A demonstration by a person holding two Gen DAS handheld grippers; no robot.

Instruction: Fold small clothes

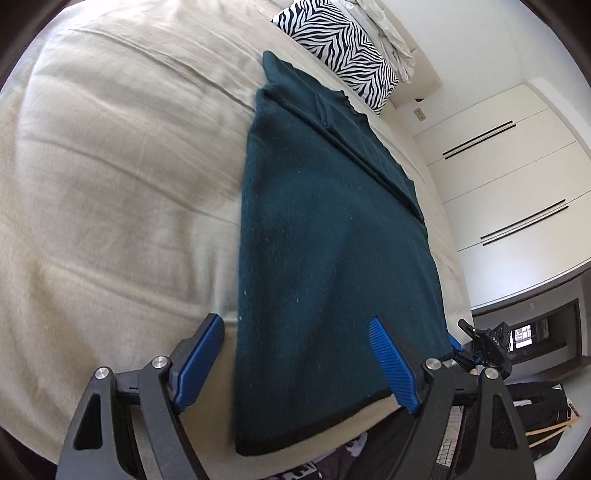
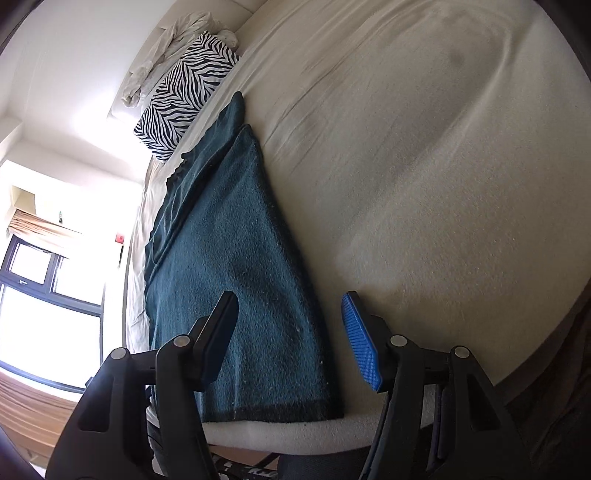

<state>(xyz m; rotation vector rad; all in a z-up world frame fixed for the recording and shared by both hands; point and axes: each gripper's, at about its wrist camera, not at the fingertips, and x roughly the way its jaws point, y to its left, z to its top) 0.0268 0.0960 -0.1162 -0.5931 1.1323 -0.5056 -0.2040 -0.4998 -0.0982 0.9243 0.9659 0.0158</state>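
A dark teal knitted garment [image 1: 325, 240] lies flat on the beige bed [image 1: 110, 184], folded lengthwise into a long strip with a sleeve laid along its right side. Its hem reaches the near edge of the bed. My left gripper [image 1: 299, 362] is open and empty, hovering over the hem's left corner. In the right wrist view the same garment [image 2: 229, 266] runs away from me. My right gripper [image 2: 291, 339] is open and empty above the hem's right corner. The right gripper also shows in the left wrist view [image 1: 487, 350] past the garment's right edge.
A zebra-print pillow [image 1: 343, 48] and crumpled white bedding [image 1: 391, 33] lie at the head of the bed. White wardrobe doors [image 1: 509, 177] stand beyond the bed. A window [image 2: 44, 295] is on the other side. Bare beige bedspread [image 2: 424, 166] stretches beside the garment.
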